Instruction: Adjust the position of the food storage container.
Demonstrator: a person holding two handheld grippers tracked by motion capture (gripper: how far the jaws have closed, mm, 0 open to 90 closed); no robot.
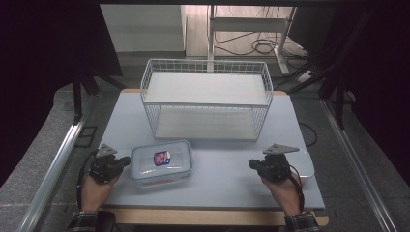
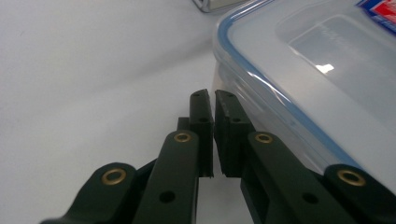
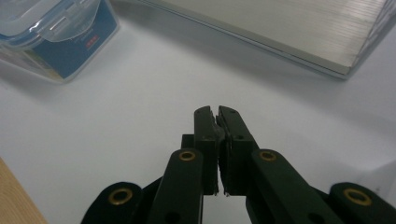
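While the clear lidded food box (image 1: 162,163) lies flat on the pale table (image 1: 217,186), just in front of the white wire basket (image 1: 206,98) and toward that basket's left end, the left claw (image 1: 126,160) sits right at the box's left side with its jaws pressed together and nothing between them. In the left gripper view the closed jaw tips lie just beside the box's blue-sealed rim (image 2: 261,74), though I cannot tell whether they touch it. The right claw (image 1: 252,164), also closed and empty, rests well apart to the box's right, in front of the basket's right end.
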